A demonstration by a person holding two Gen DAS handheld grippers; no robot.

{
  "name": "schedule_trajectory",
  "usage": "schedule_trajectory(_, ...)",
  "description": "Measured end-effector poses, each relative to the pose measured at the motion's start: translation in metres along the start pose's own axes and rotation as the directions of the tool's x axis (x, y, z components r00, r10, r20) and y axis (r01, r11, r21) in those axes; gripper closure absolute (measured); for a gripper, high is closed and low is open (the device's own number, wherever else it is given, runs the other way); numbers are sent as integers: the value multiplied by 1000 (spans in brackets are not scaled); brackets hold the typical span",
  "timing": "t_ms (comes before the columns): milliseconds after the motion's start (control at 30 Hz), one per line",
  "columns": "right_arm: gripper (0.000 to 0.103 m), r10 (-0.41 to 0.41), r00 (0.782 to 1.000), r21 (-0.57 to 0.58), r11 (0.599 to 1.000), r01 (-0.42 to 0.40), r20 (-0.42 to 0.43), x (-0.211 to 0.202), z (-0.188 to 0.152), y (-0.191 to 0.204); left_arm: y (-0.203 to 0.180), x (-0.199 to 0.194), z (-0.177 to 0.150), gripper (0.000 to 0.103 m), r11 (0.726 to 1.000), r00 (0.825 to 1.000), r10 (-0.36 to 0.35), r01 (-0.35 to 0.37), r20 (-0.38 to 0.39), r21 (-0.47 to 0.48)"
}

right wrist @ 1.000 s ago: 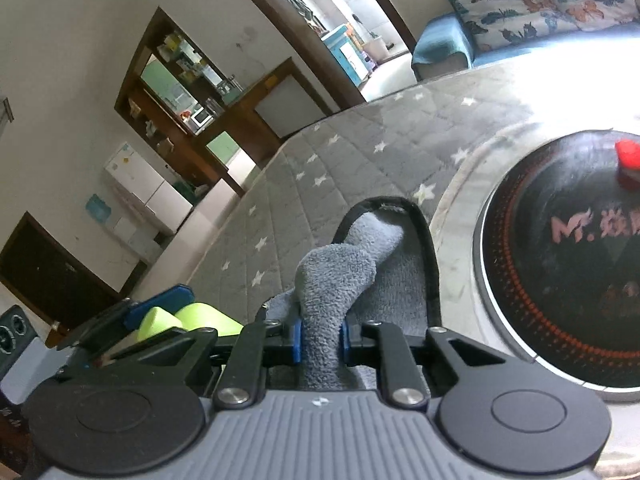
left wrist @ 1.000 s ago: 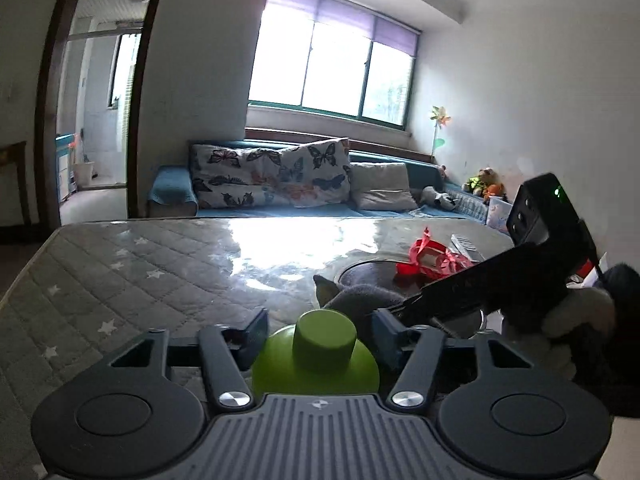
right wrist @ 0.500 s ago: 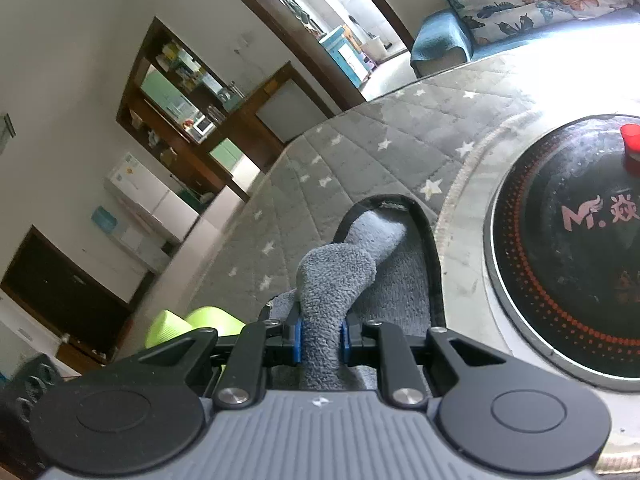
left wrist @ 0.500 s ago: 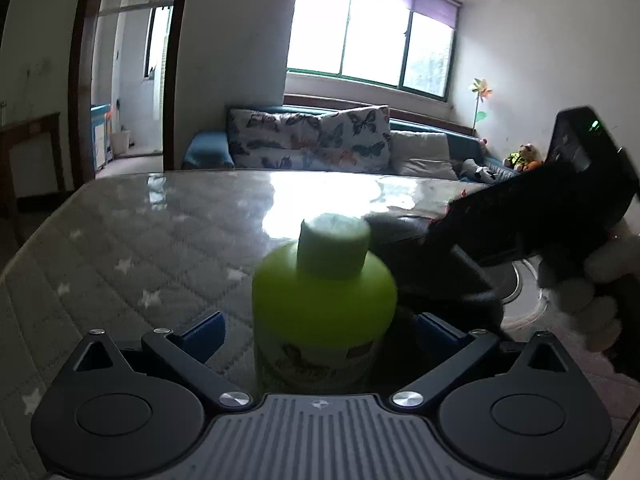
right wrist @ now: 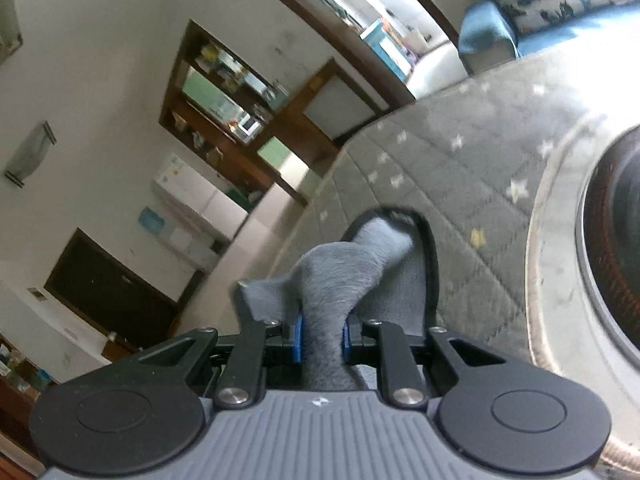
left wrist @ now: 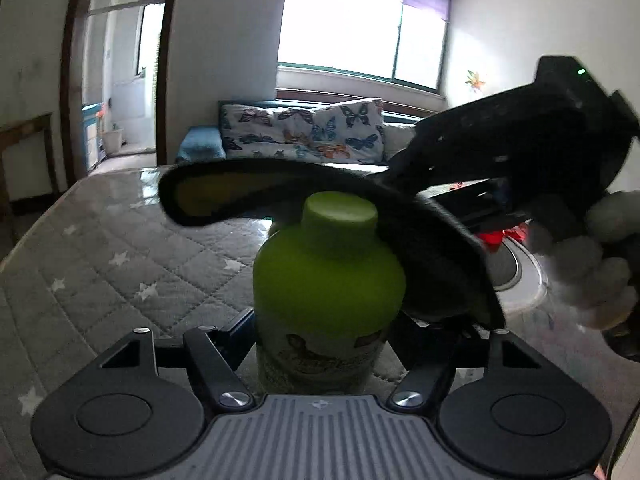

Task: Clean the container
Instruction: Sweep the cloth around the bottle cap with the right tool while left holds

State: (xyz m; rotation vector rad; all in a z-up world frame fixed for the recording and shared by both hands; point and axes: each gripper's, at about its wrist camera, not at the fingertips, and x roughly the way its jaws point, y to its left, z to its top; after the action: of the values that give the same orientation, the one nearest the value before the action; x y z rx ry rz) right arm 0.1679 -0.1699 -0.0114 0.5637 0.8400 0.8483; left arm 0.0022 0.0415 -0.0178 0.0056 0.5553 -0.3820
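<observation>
A lime-green bottle (left wrist: pixel 326 280) with a green cap stands upright between the fingers of my left gripper (left wrist: pixel 320 332), which is shut on its lower body. My right gripper (right wrist: pixel 322 338) is shut on a grey cloth (right wrist: pixel 344 276) with a dark edge. In the left wrist view the cloth (left wrist: pixel 420 240) drapes over the bottle's right shoulder and sweeps behind the cap, held by the right gripper's body (left wrist: pixel 520 136) at the upper right.
The grey star-quilted table cover (left wrist: pixel 120 272) lies under both grippers. A round black induction hob (right wrist: pixel 616 240) sits to the right, with red items (left wrist: pixel 500 236) on it. A sofa with butterfly cushions (left wrist: pixel 304 136) is behind the table.
My left gripper closed on the bottle from wide open. My right gripper lifted the cloth from the table and brought it over the bottle's top and right side.
</observation>
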Motion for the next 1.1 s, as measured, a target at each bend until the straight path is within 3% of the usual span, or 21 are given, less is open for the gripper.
schedule_trajectory(333,87,-132,988,-6,991,132,-80,13,-19,-31,-2,7,3,31,998,999,-36,36,14,49)
schedule_trajectory(700,88,-214,977,-37,976,214,14,-30,-9,-23,-18,34,12,31,987,992,-125,123,12,103)
schedule_trajectory(967,88,-74,993,-1,997,74,89,-53,4,-12,-18,13,17,25,991,997,-68,64,31,113)
schedule_trajectory(1100,88,-63,994,-21,998,65,86,-43,12,-5,-22,7,13,24,996,999,-36,32,38,84)
